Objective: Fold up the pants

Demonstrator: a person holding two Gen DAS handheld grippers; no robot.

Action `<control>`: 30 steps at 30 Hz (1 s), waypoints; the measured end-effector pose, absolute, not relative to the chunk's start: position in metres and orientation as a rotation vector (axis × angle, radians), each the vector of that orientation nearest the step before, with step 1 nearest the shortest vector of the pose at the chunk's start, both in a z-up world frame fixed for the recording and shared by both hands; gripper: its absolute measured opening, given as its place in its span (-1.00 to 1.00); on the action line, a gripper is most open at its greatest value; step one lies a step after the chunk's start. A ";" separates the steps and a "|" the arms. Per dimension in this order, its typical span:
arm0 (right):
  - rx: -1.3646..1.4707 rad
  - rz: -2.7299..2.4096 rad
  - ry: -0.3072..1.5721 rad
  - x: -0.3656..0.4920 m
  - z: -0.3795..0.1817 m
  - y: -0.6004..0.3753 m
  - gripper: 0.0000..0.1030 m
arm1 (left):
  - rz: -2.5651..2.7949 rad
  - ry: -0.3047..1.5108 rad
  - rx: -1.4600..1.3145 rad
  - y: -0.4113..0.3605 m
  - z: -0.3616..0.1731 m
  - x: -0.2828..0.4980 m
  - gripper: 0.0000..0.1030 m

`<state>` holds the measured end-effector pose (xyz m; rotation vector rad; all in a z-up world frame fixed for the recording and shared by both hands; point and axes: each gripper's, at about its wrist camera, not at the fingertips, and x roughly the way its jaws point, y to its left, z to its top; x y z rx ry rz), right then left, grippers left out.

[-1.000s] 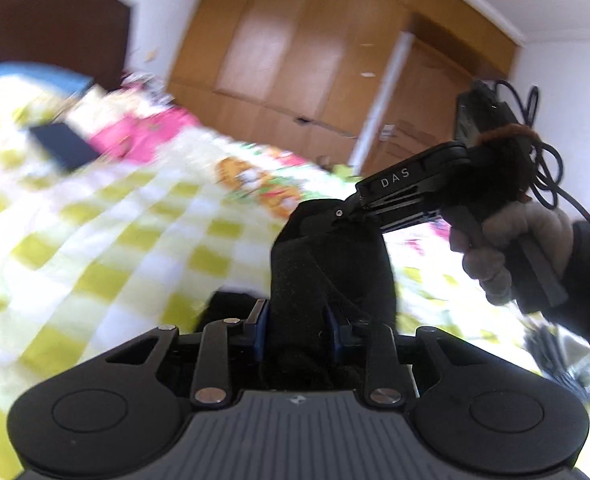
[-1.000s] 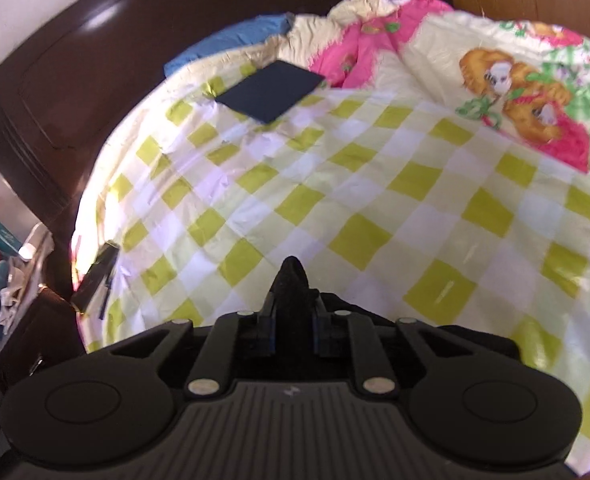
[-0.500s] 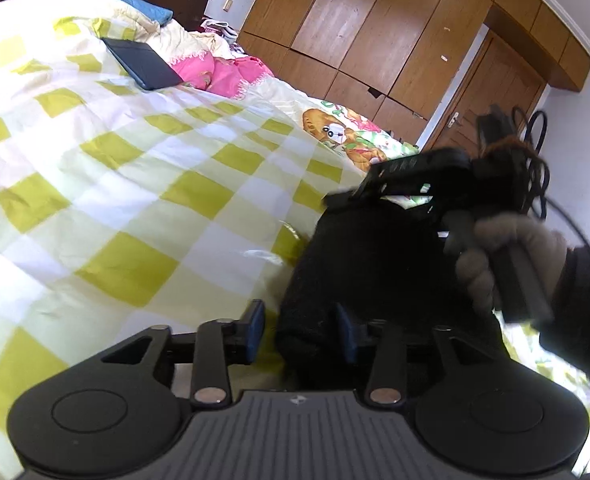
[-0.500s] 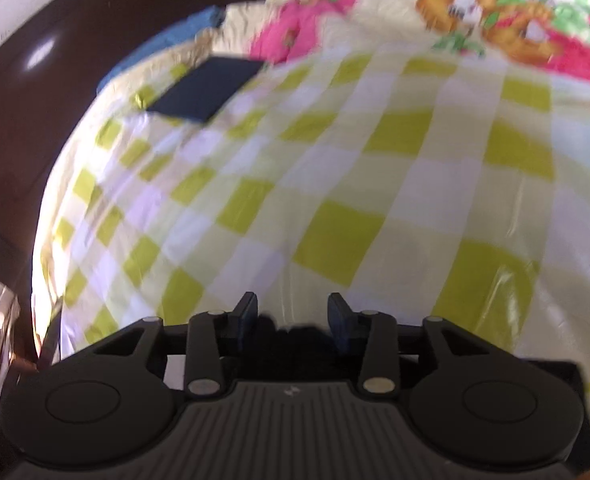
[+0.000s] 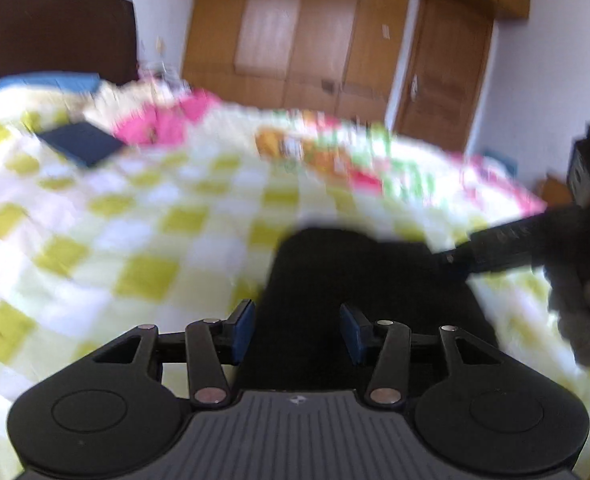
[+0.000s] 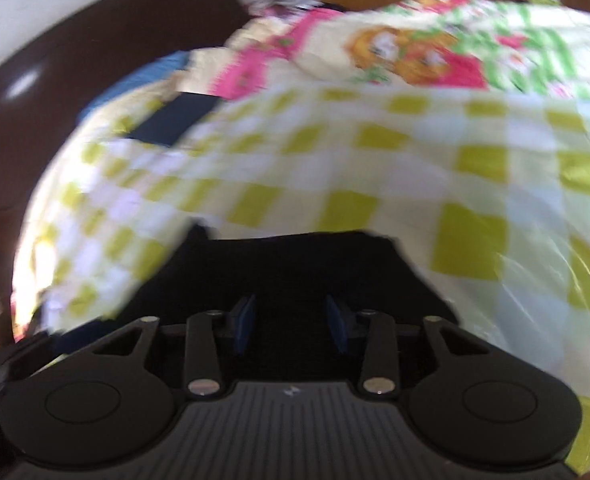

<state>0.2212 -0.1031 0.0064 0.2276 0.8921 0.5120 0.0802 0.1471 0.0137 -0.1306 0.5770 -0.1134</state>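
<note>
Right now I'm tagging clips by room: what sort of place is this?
Most likely a bedroom: a bed with a checked quilt, a dark headboard and a wooden wardrobe behind it.

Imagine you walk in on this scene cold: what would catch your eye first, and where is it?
The black pants lie dark against the yellow-and-white checked bedspread, just ahead of the right gripper, whose blue-padded fingers stand apart over the cloth. From the left gripper the same dark heap fills the lower middle. Farther back, a bright pink cartoon quilt lies across the bed, and a flat dark blue item sits on the checks at the left.
</note>
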 end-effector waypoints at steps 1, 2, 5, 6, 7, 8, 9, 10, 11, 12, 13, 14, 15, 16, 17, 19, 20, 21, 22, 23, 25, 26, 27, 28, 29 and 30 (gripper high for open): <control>0.284 0.485 0.909 0.227 0.001 -0.113 -0.66 | -0.099 0.604 -0.102 0.144 0.005 0.082 0.18; 0.359 0.482 0.910 0.229 0.001 -0.125 -0.70 | -0.094 0.617 -0.084 0.143 0.001 0.081 0.19; 0.388 0.449 0.837 0.221 0.019 -0.154 -0.49 | -0.088 0.637 -0.110 0.147 0.005 0.074 0.27; 0.376 0.447 0.829 0.217 0.024 -0.162 -0.48 | -0.090 0.635 -0.115 0.148 0.009 0.072 0.27; 0.388 0.447 0.840 0.212 0.026 -0.171 -0.46 | -0.088 0.627 -0.100 0.147 0.014 0.070 0.26; 0.410 0.443 0.856 0.207 0.025 -0.178 -0.45 | -0.085 0.616 -0.072 0.143 0.019 0.068 0.26; 0.438 0.443 0.879 0.202 0.023 -0.184 -0.40 | -0.081 0.602 -0.048 0.139 0.026 0.065 0.26; 0.476 0.452 0.901 0.198 0.018 -0.189 -0.37 | -0.089 0.586 -0.037 0.135 0.031 0.062 0.26; 0.522 0.460 0.920 0.195 0.012 -0.191 -0.37 | -0.105 0.572 -0.035 0.131 0.035 0.059 0.26; 0.572 0.467 0.936 0.195 0.004 -0.192 -0.36 | -0.119 0.559 -0.034 0.126 0.037 0.055 0.26; 0.615 0.479 0.950 0.197 -0.004 -0.191 -0.34 | -0.138 0.550 -0.030 0.121 0.038 0.051 0.26; 0.657 0.481 0.966 0.199 -0.012 -0.188 -0.33 | -0.160 0.545 -0.021 0.115 0.038 0.048 0.26; 0.694 0.474 0.976 0.202 -0.020 -0.185 -0.21 | -0.176 0.547 -0.010 0.109 0.036 0.045 0.26; 0.720 0.472 0.981 0.204 -0.026 -0.182 -0.04 | -0.194 0.565 0.004 0.104 0.032 0.045 0.26; 0.751 0.468 0.983 0.206 -0.030 -0.181 0.00 | -0.208 0.592 0.020 0.100 0.027 0.045 0.26; 0.783 0.468 0.959 0.208 -0.031 -0.181 -0.03 | -0.213 0.631 0.063 0.095 0.013 0.046 0.27; 0.763 0.469 0.946 0.211 -0.028 -0.180 -0.09 | -0.215 0.638 0.083 0.094 0.008 0.045 0.27; 0.750 0.460 0.943 0.217 -0.026 -0.179 -0.27 | -0.219 0.638 0.093 0.094 0.006 0.045 0.27; 0.759 0.455 0.941 0.225 -0.026 -0.180 -0.45 | -0.226 0.642 0.092 0.095 0.005 0.044 0.27; 0.769 0.451 0.932 0.232 -0.025 -0.182 -0.52 | -0.235 0.647 0.089 0.096 0.005 0.044 0.27; 0.778 0.409 0.923 0.249 -0.025 -0.183 -0.74 | -0.250 0.653 0.095 0.097 0.006 0.044 0.27; 0.778 0.380 0.919 0.256 -0.025 -0.184 -0.75 | -0.253 0.654 0.097 0.096 0.006 0.044 0.27; 0.762 0.351 0.907 0.259 -0.023 -0.186 -0.77 | -0.253 0.654 0.096 0.096 0.006 0.044 0.27; 0.731 0.331 0.903 0.259 -0.018 -0.186 -0.79 | -0.252 0.655 0.095 0.096 0.006 0.044 0.27; 0.696 0.356 0.897 0.254 -0.010 -0.185 -0.79 | -0.251 0.657 0.095 0.097 0.007 0.043 0.28; 0.665 0.398 0.888 0.244 -0.002 -0.184 -0.78 | -0.249 0.654 0.090 0.097 0.010 0.042 0.28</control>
